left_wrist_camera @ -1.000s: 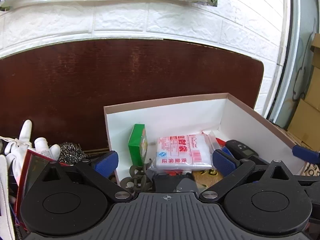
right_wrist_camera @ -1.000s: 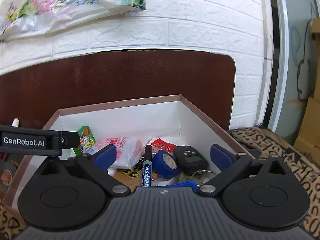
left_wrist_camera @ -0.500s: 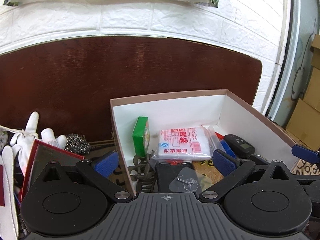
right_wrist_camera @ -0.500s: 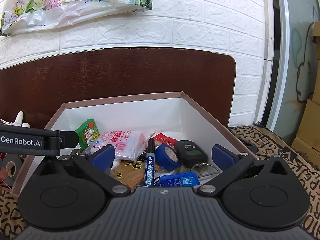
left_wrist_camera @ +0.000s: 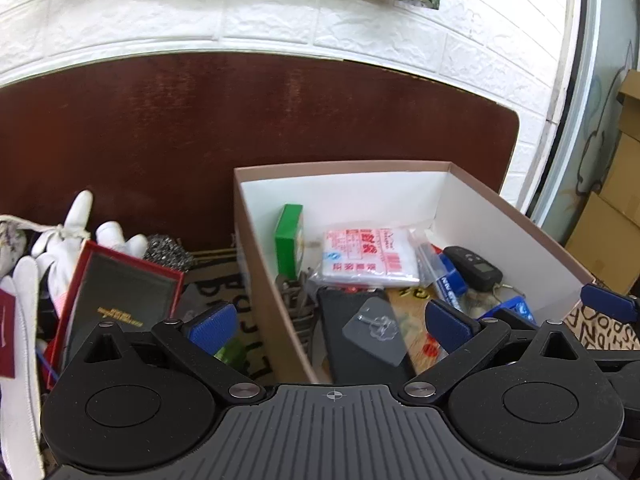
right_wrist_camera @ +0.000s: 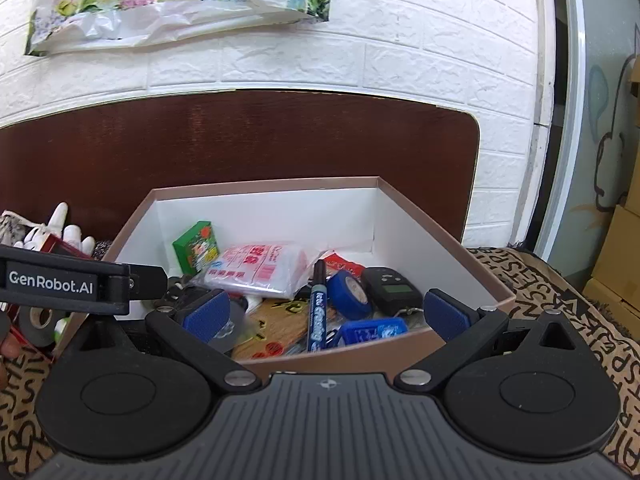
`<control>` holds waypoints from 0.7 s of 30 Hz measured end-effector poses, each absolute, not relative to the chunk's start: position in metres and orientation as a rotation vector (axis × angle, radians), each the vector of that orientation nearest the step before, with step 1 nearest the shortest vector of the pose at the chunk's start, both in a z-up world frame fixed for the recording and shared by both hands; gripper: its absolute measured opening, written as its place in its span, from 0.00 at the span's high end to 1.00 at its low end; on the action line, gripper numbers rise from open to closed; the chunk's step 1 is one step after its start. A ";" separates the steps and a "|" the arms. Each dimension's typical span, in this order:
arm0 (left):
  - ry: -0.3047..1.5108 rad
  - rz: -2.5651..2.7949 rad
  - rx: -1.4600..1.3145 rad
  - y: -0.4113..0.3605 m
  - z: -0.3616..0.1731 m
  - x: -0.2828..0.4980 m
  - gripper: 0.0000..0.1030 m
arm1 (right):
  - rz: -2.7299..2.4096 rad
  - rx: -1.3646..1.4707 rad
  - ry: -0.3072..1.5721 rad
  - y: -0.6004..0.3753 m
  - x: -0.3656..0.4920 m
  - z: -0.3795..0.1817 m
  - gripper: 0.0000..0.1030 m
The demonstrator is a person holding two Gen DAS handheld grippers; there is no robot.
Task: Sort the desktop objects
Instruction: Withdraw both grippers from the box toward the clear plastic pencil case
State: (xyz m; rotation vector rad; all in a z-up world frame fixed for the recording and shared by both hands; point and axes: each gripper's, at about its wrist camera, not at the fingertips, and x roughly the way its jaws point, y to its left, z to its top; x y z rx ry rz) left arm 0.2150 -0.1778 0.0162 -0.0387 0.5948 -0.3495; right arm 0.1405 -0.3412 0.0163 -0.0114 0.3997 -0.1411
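Both grippers — left gripper (left_wrist_camera: pixel 330 322), right gripper (right_wrist_camera: pixel 326 314) — gape wide, empty. Glove (left_wrist_camera: pixel 66 240) at 10 o'clock: soft, light; pinch the cuff.

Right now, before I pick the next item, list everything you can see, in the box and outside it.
box: 1, brown outside, white inside, open, on the patterned cloth
green carton: 1, in box, back left
plastic packet: 1, clear with red print, in box, centre
marker: 1, blue label, black cap, in box
tape roll: 1, blue, right of marker
black device: 1, small screen, in box, right
black flat case: 1, in box, near left
white gloves: count unclear, left of box
steel scourer: 1, grey, left of box
red-framed box: 1, black face, left of box
left gripper: fingers open, empty
right gripper: fingers open, empty
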 end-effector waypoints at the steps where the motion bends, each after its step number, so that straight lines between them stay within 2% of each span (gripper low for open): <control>1: 0.599 -0.348 -0.044 -0.175 0.015 0.212 0.00 | -0.141 -0.013 0.399 -0.339 0.137 0.016 0.00; 21: 0.623 -0.207 -0.132 -0.108 -0.009 0.133 0.00 | -0.055 0.027 0.391 -0.281 0.065 0.002 0.00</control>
